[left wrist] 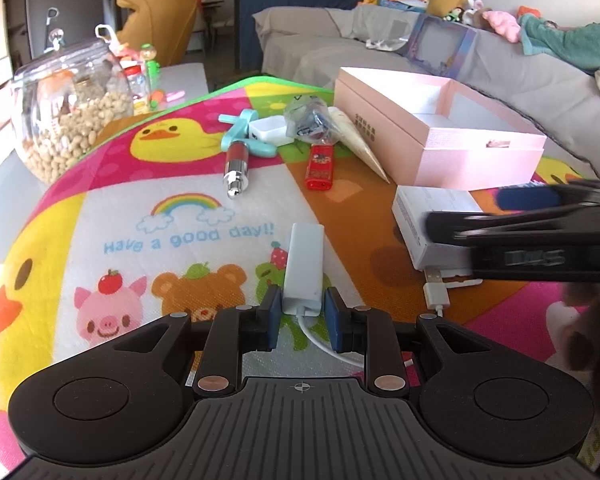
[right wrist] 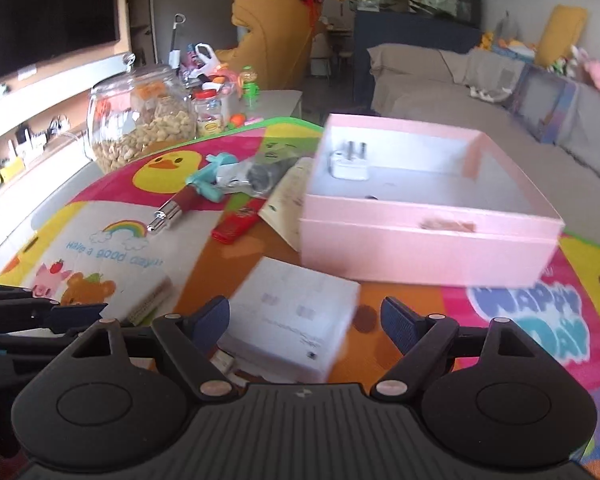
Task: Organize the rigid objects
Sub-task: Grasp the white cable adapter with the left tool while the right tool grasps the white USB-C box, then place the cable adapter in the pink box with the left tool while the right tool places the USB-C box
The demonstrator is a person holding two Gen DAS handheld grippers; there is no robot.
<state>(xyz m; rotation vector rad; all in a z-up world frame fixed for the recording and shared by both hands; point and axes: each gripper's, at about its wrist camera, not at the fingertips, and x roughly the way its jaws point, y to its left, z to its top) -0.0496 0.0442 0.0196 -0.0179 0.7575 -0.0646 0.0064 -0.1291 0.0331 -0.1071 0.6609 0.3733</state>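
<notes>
Right wrist view shows the tabletop (right wrist: 400,308), covered by a cartoon play mat, with the pink box (right wrist: 428,236) standing open at the far right, evidently as the collecting bin: a white plug (right wrist: 349,164) already lies in its back left corner. Just in front of the box sits a white carton (right wrist: 296,320), and the right tongs (right wrist: 305,320) hang over it with both pads spread wide, touching nothing, probably lined up to straddle it. In the left wrist view the remaining clutter is bunched near the box's left side: a cream cone-shaped piece (left wrist: 358,140), a red lighter (left wrist: 319,167), a red and silver tube (left wrist: 236,166), a teal tool (left wrist: 244,136) and a small bag of parts (left wrist: 308,120). Nearest, the left tongs (left wrist: 302,316) are clenched on the cable end of a white adapter (left wrist: 304,268), its cord trailing back under them; the grip at the tail leaves the body free to be lowered into the box
</notes>
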